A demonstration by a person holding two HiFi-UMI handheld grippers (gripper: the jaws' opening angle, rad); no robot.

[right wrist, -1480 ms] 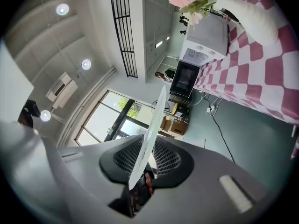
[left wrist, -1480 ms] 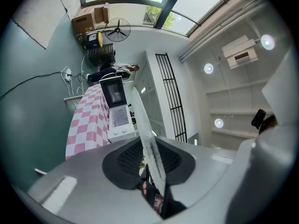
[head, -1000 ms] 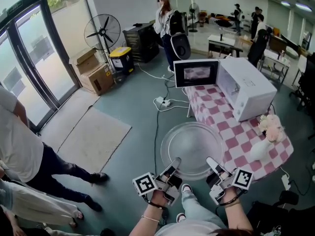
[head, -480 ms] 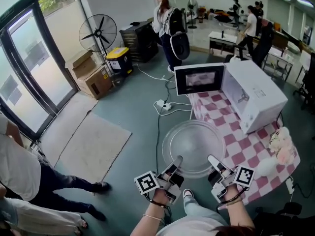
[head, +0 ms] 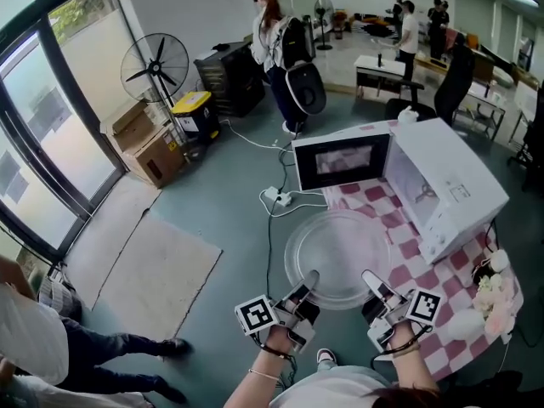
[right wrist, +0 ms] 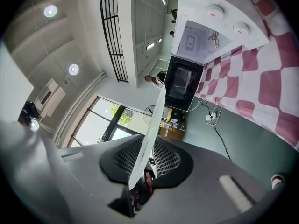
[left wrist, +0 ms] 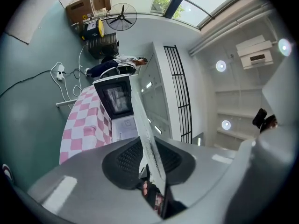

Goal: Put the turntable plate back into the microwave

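The round clear glass turntable plate (head: 344,253) hangs level in front of me, over the near edge of the checked table (head: 399,266). My left gripper (head: 307,286) is shut on its near left rim. On the near right rim my right gripper (head: 372,284) is shut too. In the left gripper view the plate (left wrist: 141,122) runs edge-on between the dark pads, and the right gripper view shows the plate (right wrist: 154,125) the same way. The white microwave (head: 446,185) stands on the table beyond, its door (head: 340,165) swung open to the left.
A white vase with flowers (head: 489,300) stands at the table's near right corner. A power strip with cables (head: 276,198) lies on the floor left of the table. Farther left are a floor mat (head: 149,262), cardboard boxes (head: 149,147) and a fan (head: 155,66). People (head: 276,36) stand behind.
Both grippers have carried the plate on toward the table, which with the microwave now lies closer and more to the right. Both grips look the same.
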